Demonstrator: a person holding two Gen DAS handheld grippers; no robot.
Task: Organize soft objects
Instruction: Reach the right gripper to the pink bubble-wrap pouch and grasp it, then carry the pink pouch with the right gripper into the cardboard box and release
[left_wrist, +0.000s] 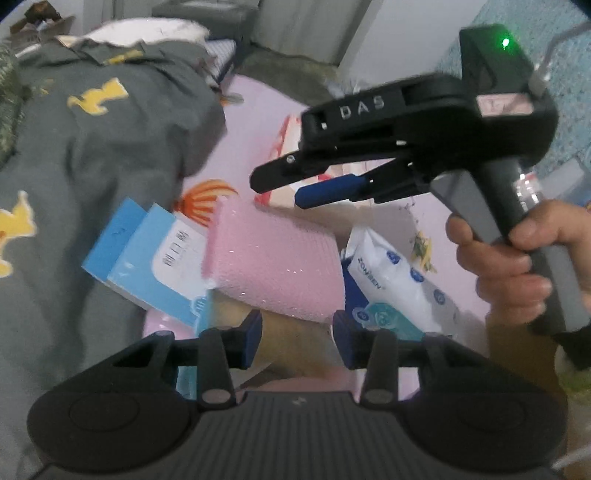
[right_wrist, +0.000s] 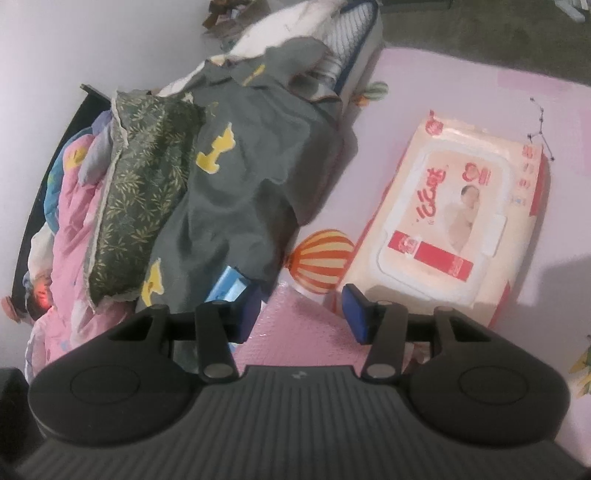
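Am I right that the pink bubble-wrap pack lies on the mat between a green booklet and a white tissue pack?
Not quite: the booklet is blue, not green, as the left wrist view shows. The rest holds: the pink bubble-wrap pack lies on the mat with the blue booklet on one side and the white tissue pack on the other.
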